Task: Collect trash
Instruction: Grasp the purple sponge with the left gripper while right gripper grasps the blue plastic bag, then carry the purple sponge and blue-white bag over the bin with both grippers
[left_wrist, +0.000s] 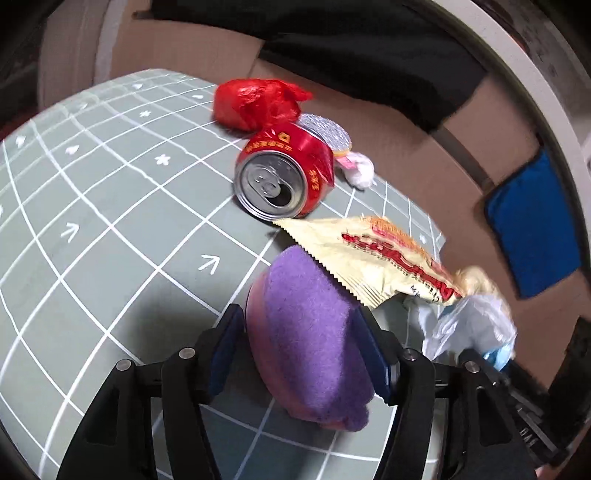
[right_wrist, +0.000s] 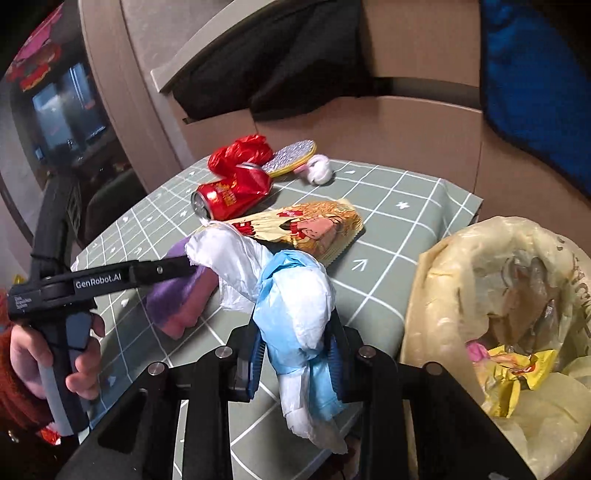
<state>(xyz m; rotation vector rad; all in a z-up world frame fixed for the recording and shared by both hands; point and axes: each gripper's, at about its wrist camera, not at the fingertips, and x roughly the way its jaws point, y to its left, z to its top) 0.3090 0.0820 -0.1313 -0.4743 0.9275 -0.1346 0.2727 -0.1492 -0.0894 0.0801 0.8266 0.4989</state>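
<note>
My left gripper (left_wrist: 299, 354) is shut on a purple and pink sponge (left_wrist: 314, 332) just above the grid mat; the sponge also shows in the right wrist view (right_wrist: 181, 299). My right gripper (right_wrist: 295, 350) is shut on a crumpled blue and white plastic wad (right_wrist: 295, 302), held above the mat beside the left gripper (right_wrist: 166, 271). A red drink can (left_wrist: 284, 173) lies on its side, with a red plastic bag (left_wrist: 255, 103) behind it. A cream snack wrapper (left_wrist: 376, 254) lies in front of the can. A yellowish trash bag (right_wrist: 498, 306) stands open at the right.
A glittery round pad (right_wrist: 291, 157) and a small white-pink wad (right_wrist: 319, 171) lie at the mat's (left_wrist: 74, 240) far edge. Black cloth (right_wrist: 277, 74) drapes over beige furniture behind. A blue cloth (right_wrist: 535, 74) hangs at the upper right. Yellow wrappers (right_wrist: 517, 369) sit in the trash bag.
</note>
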